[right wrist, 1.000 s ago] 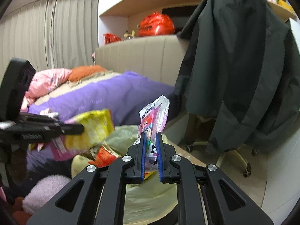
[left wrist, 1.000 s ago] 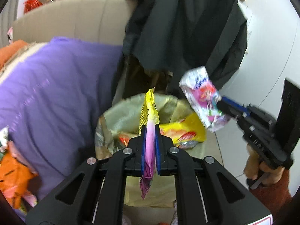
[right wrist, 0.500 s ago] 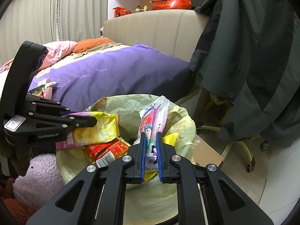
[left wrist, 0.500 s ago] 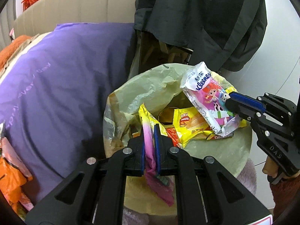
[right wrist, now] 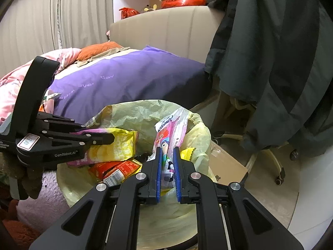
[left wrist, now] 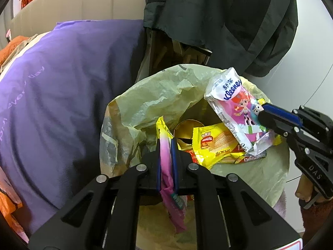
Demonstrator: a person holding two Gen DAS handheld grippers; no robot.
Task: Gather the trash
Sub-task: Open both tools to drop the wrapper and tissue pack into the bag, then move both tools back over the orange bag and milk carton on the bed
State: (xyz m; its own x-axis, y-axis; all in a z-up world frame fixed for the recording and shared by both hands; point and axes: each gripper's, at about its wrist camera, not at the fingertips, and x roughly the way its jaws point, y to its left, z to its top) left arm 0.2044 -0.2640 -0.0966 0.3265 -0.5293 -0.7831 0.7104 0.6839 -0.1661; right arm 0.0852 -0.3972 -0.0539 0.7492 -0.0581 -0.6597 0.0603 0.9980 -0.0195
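Note:
A trash bin lined with a pale yellow bag [left wrist: 145,104] [right wrist: 133,114] stands by the bed, with yellow and red wrappers [left wrist: 216,143] [right wrist: 114,170] inside. My left gripper [left wrist: 166,143] is shut on a yellow and pink snack packet [left wrist: 164,152], held over the near rim; in the right wrist view the gripper [right wrist: 112,138] holds that packet [right wrist: 116,148] above the bin. My right gripper [right wrist: 168,152] is shut on a white and pink Kleenex tissue pack [right wrist: 168,137], held over the bin; the pack shows in the left wrist view [left wrist: 231,106], gripper [left wrist: 262,109] at right.
A bed with a purple cover [left wrist: 62,83] [right wrist: 124,79] lies left of the bin. A dark jacket [left wrist: 218,16] [right wrist: 270,62] hangs over a wheeled chair behind it. A cardboard sheet [right wrist: 226,164] lies on the floor. A white wall [left wrist: 308,62] is at right.
Both grippers have moved down and closer over the bin's mouth, each still holding its packet. The bin now fills more of both views.

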